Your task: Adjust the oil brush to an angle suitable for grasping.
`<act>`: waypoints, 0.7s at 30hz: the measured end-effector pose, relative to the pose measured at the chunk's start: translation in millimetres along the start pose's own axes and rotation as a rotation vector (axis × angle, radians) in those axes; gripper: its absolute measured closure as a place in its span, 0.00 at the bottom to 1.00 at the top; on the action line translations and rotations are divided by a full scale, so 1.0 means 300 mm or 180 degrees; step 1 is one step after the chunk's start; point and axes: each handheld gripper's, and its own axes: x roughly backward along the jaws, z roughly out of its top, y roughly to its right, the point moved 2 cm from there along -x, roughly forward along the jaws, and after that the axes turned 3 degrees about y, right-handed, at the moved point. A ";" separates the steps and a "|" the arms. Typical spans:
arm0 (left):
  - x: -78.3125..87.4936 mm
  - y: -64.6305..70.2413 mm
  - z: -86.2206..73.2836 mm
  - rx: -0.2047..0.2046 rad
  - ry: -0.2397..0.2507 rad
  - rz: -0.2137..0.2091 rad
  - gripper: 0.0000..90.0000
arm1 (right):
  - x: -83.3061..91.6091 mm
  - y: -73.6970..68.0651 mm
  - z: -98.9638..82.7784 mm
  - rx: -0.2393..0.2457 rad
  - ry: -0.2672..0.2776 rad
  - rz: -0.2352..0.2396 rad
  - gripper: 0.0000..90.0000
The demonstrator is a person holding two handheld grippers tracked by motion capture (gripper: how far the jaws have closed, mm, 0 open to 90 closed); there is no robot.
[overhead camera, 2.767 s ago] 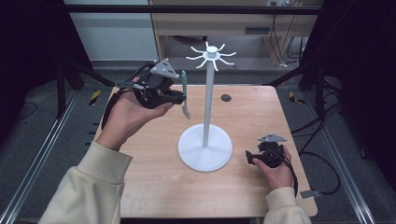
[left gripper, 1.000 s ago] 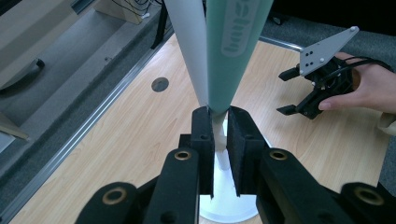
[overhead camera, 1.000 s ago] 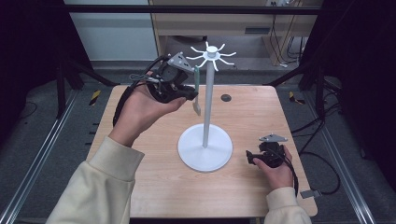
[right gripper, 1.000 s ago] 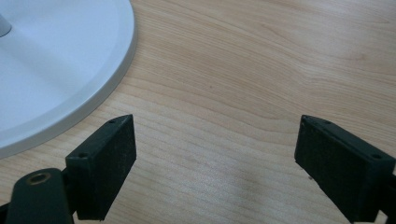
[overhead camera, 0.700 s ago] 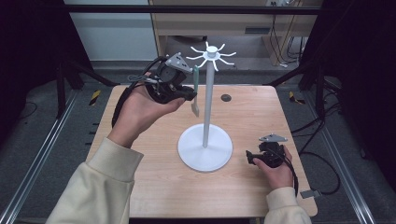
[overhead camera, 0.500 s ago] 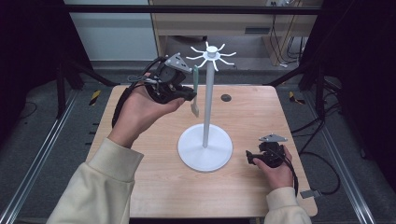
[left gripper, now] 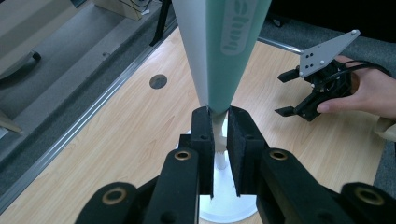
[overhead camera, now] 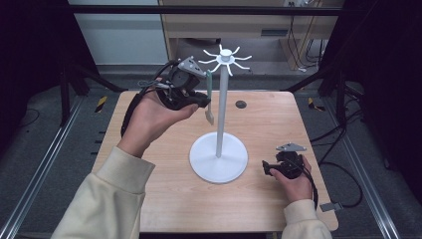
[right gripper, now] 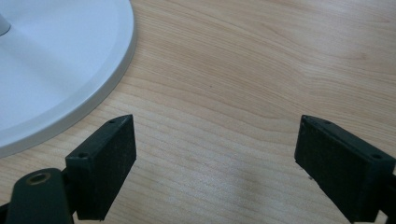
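Two claws are at work: my left claw (overhead camera: 199,98) is closed tight on a slim green-and-white utensil (overhead camera: 209,97), hanging just beside the white hook stand (overhead camera: 219,114), its top near the prongs. My right claw (overhead camera: 271,168) rests wide open and empty on the bench (overhead camera: 149,199) beside the stand's base. To hang it well, I judge I should lift slightly, align the top with one prong, then release slowly.

Table (right gripper: 261,70) pale matt wood; stand base (right gripper: 51,60) smooth white plastic

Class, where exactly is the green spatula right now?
In the high view the green spatula hangs upright, gripped by the left gripper, just left of the white stand's pole, under its hooks.
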 end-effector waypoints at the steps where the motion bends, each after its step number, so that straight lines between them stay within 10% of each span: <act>1: -0.001 -0.001 0.001 0.0007 0.0001 0.0002 0.90 | 0.000 0.000 0.000 -0.0001 -0.0005 0.0001 0.15; 21: -0.001 0.007 0.029 0.0021 -0.0067 0.0051 0.90 | 0.000 0.000 -0.001 -0.0005 -0.0008 0.0009 0.15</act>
